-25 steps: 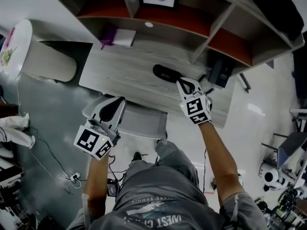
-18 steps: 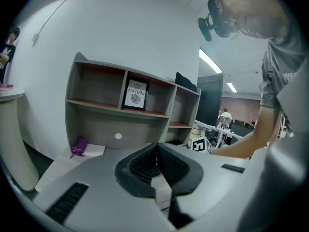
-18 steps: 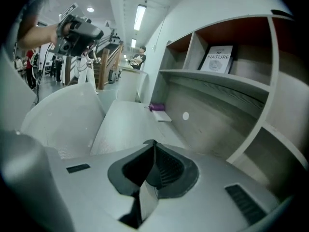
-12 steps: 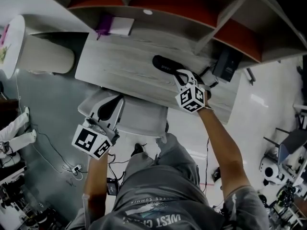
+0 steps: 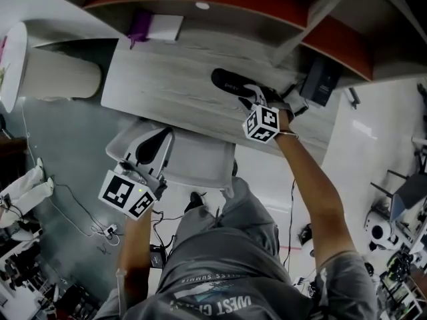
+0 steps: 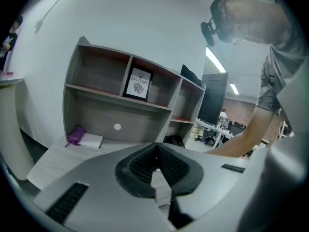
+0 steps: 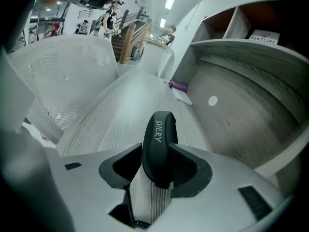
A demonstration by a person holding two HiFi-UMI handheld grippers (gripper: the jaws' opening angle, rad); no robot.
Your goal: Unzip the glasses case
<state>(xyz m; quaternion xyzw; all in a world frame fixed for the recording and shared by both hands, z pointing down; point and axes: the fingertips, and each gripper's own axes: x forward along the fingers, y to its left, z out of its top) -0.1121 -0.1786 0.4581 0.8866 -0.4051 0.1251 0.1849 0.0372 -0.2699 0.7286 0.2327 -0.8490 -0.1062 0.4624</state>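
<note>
Head view, task item: a black oblong glasses case (image 5: 230, 84) lies flat on the pale wood-grain desk (image 5: 160, 89), right of centre.
Head view, right gripper (image 5: 252, 99): it is at the near end of the glasses case and points steeply down.
Head view, left gripper (image 5: 159, 140): it is off the desk, over the light grey chair seat (image 5: 200, 169), well apart from the glasses case.
Head view, obstructions: a black box (image 5: 320, 80) stands just right of the right gripper. A purple pouch (image 5: 138, 29) and a white notebook (image 5: 165, 27) lie at the back left, beneath the grey shelf unit (image 5: 313, 29).
Head view, clearance: bare desk lies left of the glasses case. The front desk edge runs near the right gripper.
Left gripper view, jaws: they are pressed together with nothing between them.
Left gripper view, surroundings: the shelf unit ahead holds a framed print (image 6: 138, 82). The pouch and notebook lie low at left, and the person's arm (image 6: 241, 141) crosses at right.
Right gripper view, jaws: they are spread and have just been opening. The end of the glasses case is between them, with a visible gap at the left pad.
Right gripper view, surroundings: a white mesh chair back (image 7: 63, 76) fills the left. The shelf unit's back panel curves along the right.
Right gripper view, clearance: open desk runs beyond the glasses case to the pouch.
</note>
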